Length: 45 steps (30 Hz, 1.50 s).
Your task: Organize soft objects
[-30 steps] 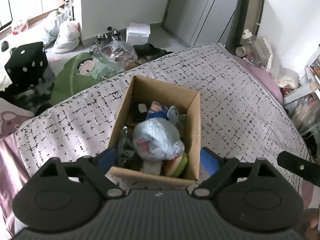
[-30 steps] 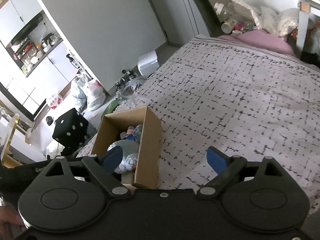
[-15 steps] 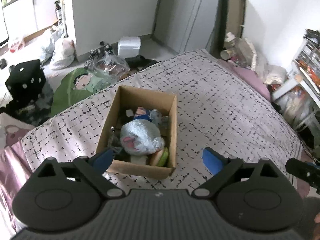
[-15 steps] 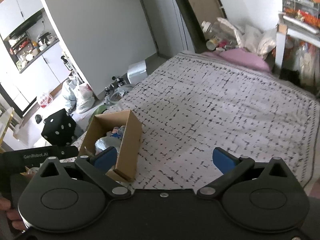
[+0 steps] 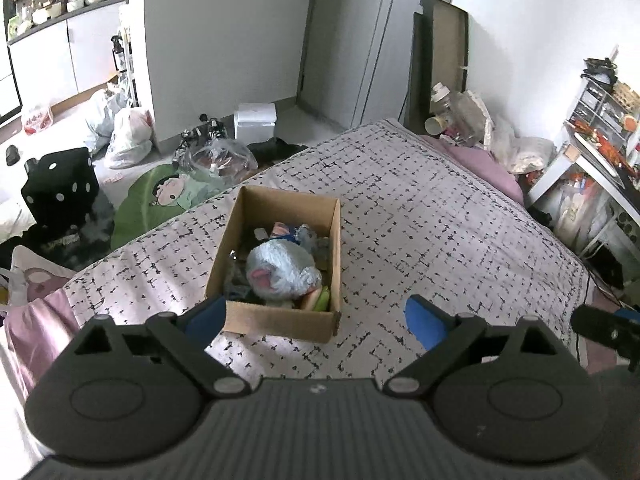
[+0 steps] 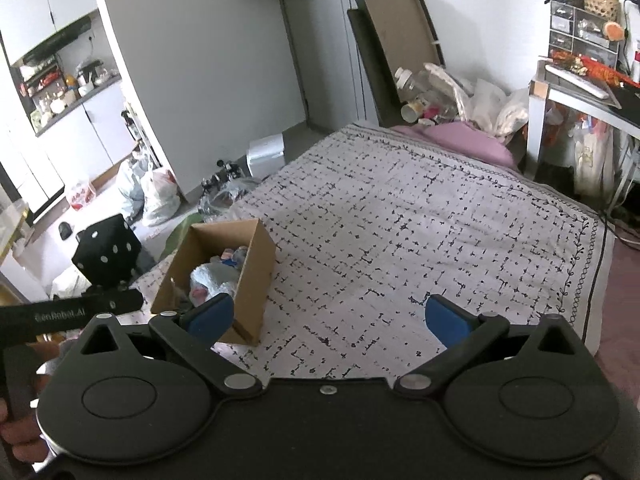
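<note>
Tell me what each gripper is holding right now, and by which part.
Nothing. The left gripper and right gripper are both open and empty; the toys lie in the box.

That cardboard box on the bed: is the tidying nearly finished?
It looks close to done. The box already holds a grey-blue plush toy and other soft things, and no toys lie on the bedspread. Both the left gripper and right gripper are open, holding nothing. Nothing visible seems left.
</note>
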Motion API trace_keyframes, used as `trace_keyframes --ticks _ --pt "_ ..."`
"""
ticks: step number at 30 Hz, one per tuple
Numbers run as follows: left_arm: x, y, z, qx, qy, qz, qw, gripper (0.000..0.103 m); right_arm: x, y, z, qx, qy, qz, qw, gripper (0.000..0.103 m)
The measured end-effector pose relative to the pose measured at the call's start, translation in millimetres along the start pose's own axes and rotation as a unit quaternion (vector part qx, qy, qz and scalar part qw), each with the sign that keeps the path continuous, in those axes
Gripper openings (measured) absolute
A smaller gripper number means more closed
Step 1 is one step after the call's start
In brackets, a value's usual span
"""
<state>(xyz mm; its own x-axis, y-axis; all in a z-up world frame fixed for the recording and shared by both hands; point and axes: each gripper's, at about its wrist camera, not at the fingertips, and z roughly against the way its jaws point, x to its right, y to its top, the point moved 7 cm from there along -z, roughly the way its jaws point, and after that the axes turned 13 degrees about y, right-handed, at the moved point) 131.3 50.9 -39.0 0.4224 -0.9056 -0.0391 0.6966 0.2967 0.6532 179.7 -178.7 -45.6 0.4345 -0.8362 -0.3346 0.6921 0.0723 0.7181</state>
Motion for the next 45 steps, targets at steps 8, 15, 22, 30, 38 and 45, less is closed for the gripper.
trace_keyframes --ticks 8,15,22,30,38,45 --pt "-2 -11 26 0.023 0.004 -0.01 0.9997 0.096 -7 -11 14 0.004 -0.001 0.007 1.0 0.103" --pt "-7 -20 47 0.046 0.019 -0.023 0.9985 0.096 -14 -18 27 0.011 -0.01 0.011 1.0 0.103" --pt "-4 -29 64 0.057 0.013 -0.037 0.9976 0.096 -25 -26 40 0.022 -0.02 0.03 0.999 0.103" --pt "-3 -50 74 0.06 0.01 -0.049 0.997 0.096 -27 -39 44 0.014 -0.021 0.028 0.999 0.103" --pt "-2 -56 83 0.066 0.002 -0.052 0.9965 0.096 -28 -48 48 0.015 -0.026 0.027 0.999 0.103" --pt "3 -61 86 0.076 0.014 -0.058 0.9954 0.096 -24 -51 49 0.029 -0.043 0.034 0.998 0.103"
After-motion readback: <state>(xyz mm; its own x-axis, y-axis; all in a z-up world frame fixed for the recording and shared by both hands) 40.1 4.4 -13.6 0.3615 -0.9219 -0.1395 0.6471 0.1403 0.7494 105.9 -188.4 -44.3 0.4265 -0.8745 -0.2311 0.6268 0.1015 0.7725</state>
